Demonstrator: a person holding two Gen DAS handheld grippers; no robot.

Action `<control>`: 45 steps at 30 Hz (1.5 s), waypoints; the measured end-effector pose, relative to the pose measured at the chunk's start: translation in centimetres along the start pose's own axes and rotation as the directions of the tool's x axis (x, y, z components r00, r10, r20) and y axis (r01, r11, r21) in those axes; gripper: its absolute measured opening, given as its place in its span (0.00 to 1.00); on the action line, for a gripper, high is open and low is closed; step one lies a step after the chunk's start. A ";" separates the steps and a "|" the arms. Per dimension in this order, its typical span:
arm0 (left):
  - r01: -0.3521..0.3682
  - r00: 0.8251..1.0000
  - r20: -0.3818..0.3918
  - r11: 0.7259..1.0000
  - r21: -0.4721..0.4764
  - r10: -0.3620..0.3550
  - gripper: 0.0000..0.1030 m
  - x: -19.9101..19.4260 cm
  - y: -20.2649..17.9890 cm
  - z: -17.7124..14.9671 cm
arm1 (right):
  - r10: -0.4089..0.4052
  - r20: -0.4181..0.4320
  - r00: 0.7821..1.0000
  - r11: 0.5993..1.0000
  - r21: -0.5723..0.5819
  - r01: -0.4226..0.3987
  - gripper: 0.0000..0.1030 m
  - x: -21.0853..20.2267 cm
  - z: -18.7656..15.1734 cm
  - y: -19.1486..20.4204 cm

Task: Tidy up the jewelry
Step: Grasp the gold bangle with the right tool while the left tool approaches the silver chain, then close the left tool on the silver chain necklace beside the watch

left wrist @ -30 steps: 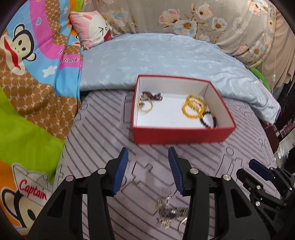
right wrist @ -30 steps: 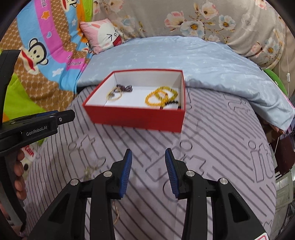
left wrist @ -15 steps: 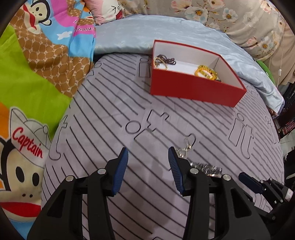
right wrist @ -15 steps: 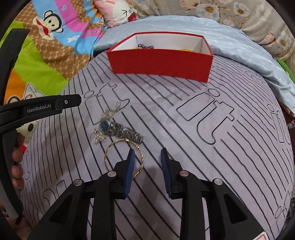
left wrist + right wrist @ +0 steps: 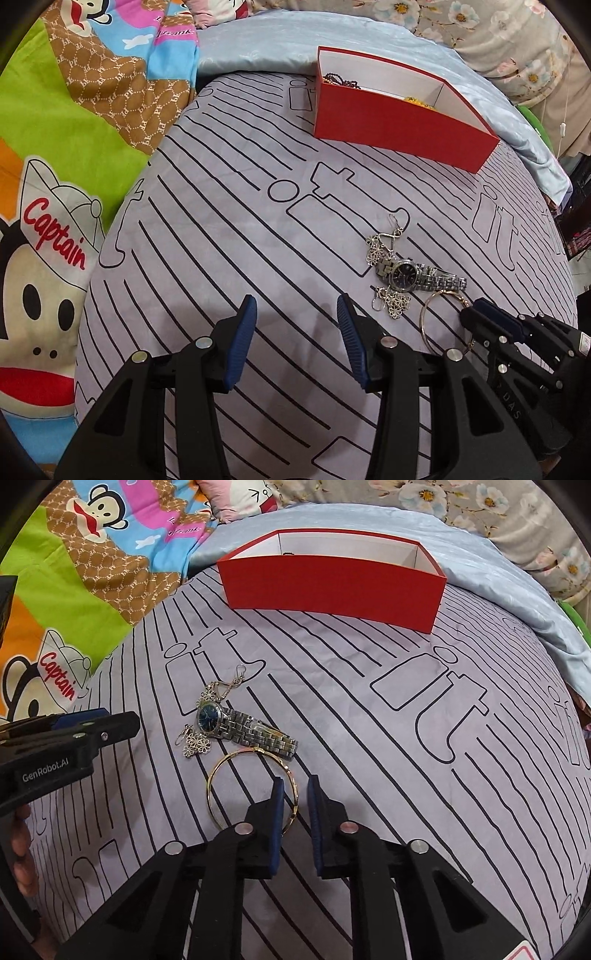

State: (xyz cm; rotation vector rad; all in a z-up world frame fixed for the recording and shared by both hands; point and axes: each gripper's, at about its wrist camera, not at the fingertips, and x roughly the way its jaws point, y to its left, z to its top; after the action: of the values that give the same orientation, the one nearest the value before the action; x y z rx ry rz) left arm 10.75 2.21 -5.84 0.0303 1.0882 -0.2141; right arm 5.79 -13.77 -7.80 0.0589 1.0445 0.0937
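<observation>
A red box (image 5: 399, 125) (image 5: 332, 583) with bracelets inside stands at the far side of the striped bedsheet. A silver watch (image 5: 243, 727) (image 5: 417, 275), silver flower earrings (image 5: 197, 744) (image 5: 393, 302) and a thin gold bangle (image 5: 214, 794) (image 5: 424, 317) lie together on the sheet. My right gripper (image 5: 295, 794) is narrowly open, its fingers straddling the bangle's right rim. My left gripper (image 5: 295, 317) is open and empty, just left of the jewelry pile.
A cartoon monkey blanket (image 5: 74, 129) covers the left side. A pale blue quilt (image 5: 498, 572) and floral cushions (image 5: 498, 44) lie behind the box. The other gripper shows at each view's edge: the right one (image 5: 517, 332), the left one (image 5: 66, 746).
Both grippers dropped lower toward the sheet and away from the box. The right gripper's fingers narrowed and closed in around the bangle's rim. The left gripper stayed wide open.
</observation>
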 end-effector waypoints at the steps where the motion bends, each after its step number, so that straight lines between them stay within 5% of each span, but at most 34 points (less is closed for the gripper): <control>1: 0.002 1.000 -0.001 1.000 0.002 -0.002 0.42 0.0 -0.1 0.0 | -0.003 0.001 1.000 1.000 0.002 0.003 0.05 0.0 0.0 -0.1; 30: 0.123 0.992 -0.026 0.991 0.055 -0.122 0.42 2.1 -4.7 -0.3 | 0.004 -0.005 1.000 0.992 0.128 -0.004 0.02 -1.8 -1.6 -3.5; 45: 0.141 0.990 -0.032 0.988 0.070 -0.139 0.05 2.0 -4.5 -0.4 | 0.013 0.002 1.000 0.991 0.133 -0.013 0.02 -2.1 -1.6 -3.3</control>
State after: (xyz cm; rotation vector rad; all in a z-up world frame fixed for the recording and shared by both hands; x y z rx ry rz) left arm 10.50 -2.51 -7.43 0.0221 1.1105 -0.3802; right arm 3.53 -17.30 -7.10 0.1870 1.0483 0.0353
